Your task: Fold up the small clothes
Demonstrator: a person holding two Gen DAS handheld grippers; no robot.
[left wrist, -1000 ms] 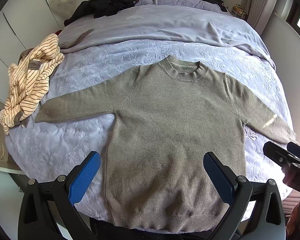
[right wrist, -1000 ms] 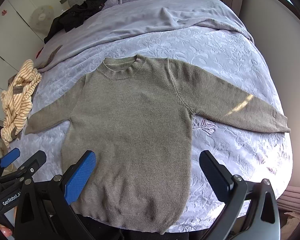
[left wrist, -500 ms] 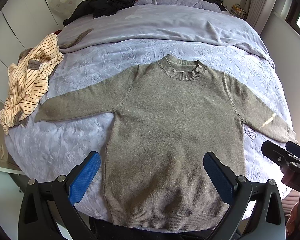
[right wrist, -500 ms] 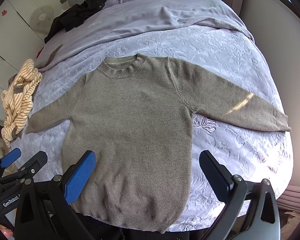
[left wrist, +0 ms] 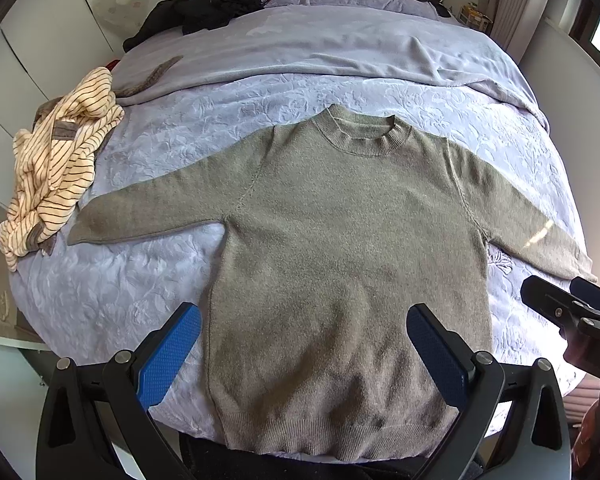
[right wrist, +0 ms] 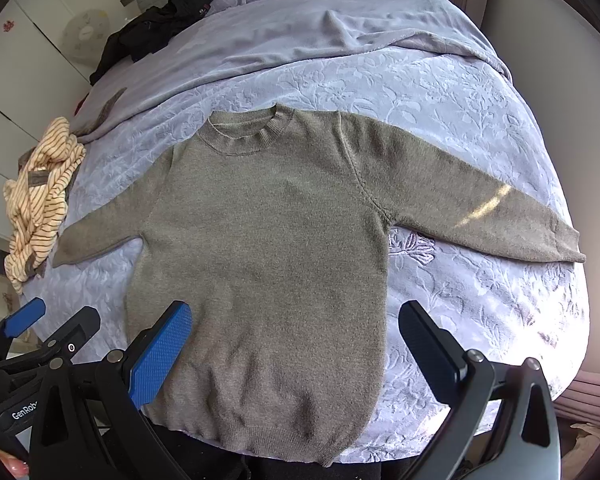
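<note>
An olive-grey knit sweater (left wrist: 340,248) (right wrist: 268,240) lies flat and face up on the lavender bed, both sleeves spread sideways, collar away from me and hem at the near edge. My left gripper (left wrist: 304,344) hovers open above the lower body of the sweater, nothing between its blue pads. My right gripper (right wrist: 296,336) is open too, above the sweater's lower right side, holding nothing. In the left wrist view the right gripper (left wrist: 572,312) shows at the right edge, near the right sleeve's cuff (left wrist: 580,264). The left gripper (right wrist: 40,332) appears at the right wrist view's lower left.
A cream striped garment (left wrist: 56,176) (right wrist: 36,196) is heaped at the bed's left edge. Black clothes (left wrist: 212,4) (right wrist: 156,20) lie near the headboard, with a folded-back blanket (left wrist: 320,52) behind the sweater. A wall (right wrist: 560,60) runs along the right side of the bed.
Both views shift only slightly; the sweater lies as before and both grippers stay open above its lower part.
</note>
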